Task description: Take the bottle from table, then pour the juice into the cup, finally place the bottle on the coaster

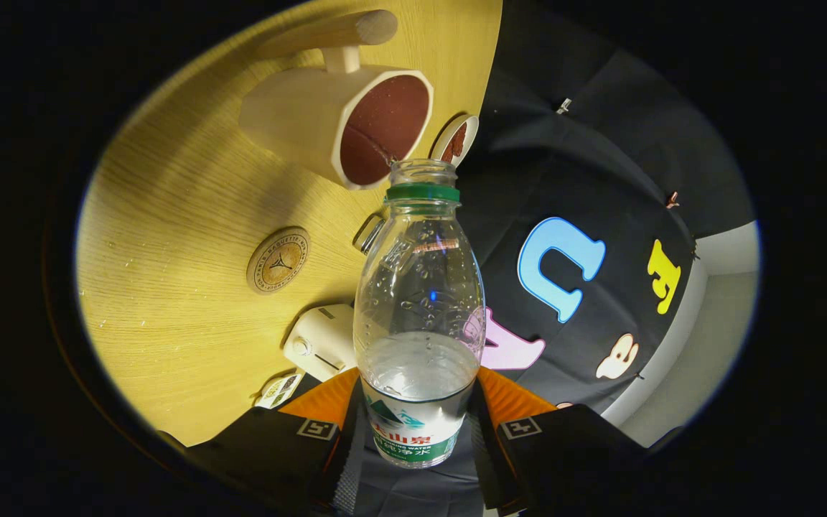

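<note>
My gripper [417, 420] is shut on a clear plastic bottle [419, 301], both fingers [331, 424] pressing its labelled lower part. The bottle has a green neck ring and no cap, and holds clear liquid in its lower part. The whole view is rolled sideways, so the wooden table [191, 309] stands tilted. The bottle's open mouth sits just short of the rim of a cream cup [342, 118] with a dark red-brown inside and a wooden handle. A round cork coaster [278, 260] lies on the table, beside the bottle and nearer than the cup.
A small round lid-like thing [456, 140] lies at the table's edge beside the cup. A white device [319, 339] and a small packet [281, 389] lie on the table close to the fingers. A shiny metal object [369, 233] peeks out behind the bottle.
</note>
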`<state>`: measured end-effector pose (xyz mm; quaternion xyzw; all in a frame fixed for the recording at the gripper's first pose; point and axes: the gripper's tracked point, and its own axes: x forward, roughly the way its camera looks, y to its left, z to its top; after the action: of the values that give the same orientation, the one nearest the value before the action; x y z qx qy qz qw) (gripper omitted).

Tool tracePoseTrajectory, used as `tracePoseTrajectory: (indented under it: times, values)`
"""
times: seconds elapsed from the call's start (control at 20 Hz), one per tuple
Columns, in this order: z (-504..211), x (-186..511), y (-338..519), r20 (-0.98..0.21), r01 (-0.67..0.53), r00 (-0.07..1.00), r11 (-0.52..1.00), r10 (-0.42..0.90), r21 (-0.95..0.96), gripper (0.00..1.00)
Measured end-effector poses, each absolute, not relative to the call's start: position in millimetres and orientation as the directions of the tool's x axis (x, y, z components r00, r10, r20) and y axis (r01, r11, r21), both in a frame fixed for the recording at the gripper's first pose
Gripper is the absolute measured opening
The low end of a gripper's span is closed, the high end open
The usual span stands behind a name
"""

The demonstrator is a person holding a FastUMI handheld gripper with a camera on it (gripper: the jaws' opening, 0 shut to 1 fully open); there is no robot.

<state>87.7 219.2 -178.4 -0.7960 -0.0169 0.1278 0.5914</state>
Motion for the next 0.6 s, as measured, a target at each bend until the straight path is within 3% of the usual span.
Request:
tracePoseTrajectory:
  times: [0.4, 0.6]
  values:
    - [-173.2, 90.2, 222.1, -0.173, -0.108, 0.966, -0.311, 0.191, -0.944, 0.67]
    - [-175.0, 84.9, 225.0, -0.183, -0.131, 0.962, -0.243, 0.203, -0.961, 0.67]
